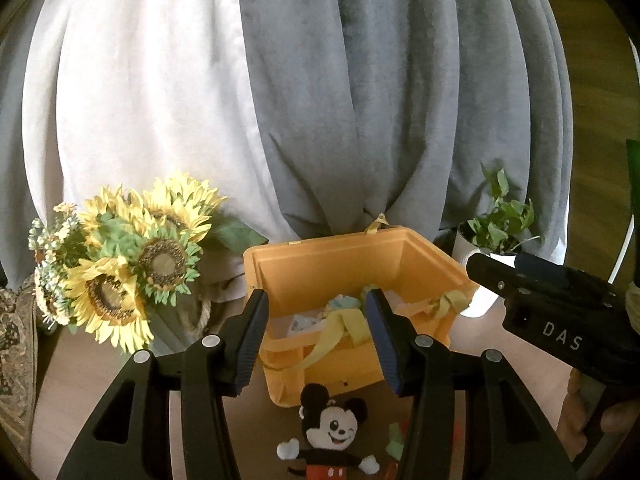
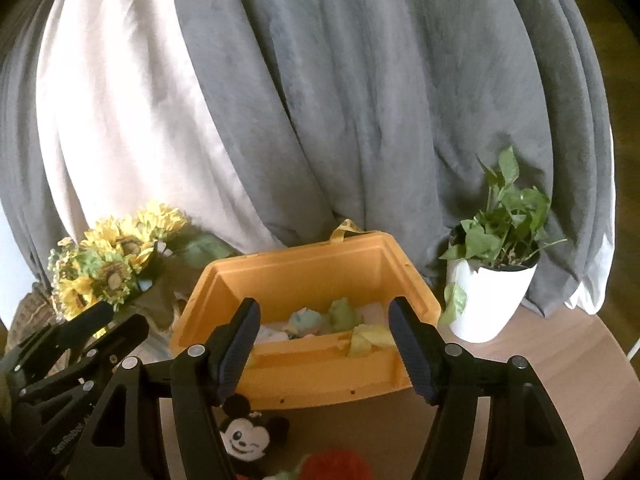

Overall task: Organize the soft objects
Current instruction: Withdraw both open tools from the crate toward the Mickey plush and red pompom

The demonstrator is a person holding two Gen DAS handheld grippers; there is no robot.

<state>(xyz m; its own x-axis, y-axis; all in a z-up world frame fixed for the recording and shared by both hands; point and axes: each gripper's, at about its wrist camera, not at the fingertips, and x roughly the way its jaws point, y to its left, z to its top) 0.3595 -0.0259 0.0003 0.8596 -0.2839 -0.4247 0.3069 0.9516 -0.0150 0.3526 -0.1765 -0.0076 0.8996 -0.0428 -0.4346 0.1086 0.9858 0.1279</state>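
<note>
An orange bin (image 1: 320, 264) stands on the round table, also in the right wrist view (image 2: 304, 268), with soft green, blue and yellow items (image 2: 340, 314) inside. A Mickey Mouse plush (image 1: 332, 436) lies on the table in front of the bin; it also shows in the right wrist view (image 2: 244, 440). A red and green soft item (image 2: 340, 464) lies beside it. My left gripper (image 1: 316, 340) is open and empty above the plush. My right gripper (image 2: 326, 348) is open and empty in front of the bin.
A sunflower bouquet (image 1: 132, 264) stands left of the bin. A potted green plant in a white pot (image 2: 490, 280) stands to the right. Grey and white curtains (image 2: 320, 100) hang behind. The right gripper's body (image 1: 560, 308) shows at right in the left wrist view.
</note>
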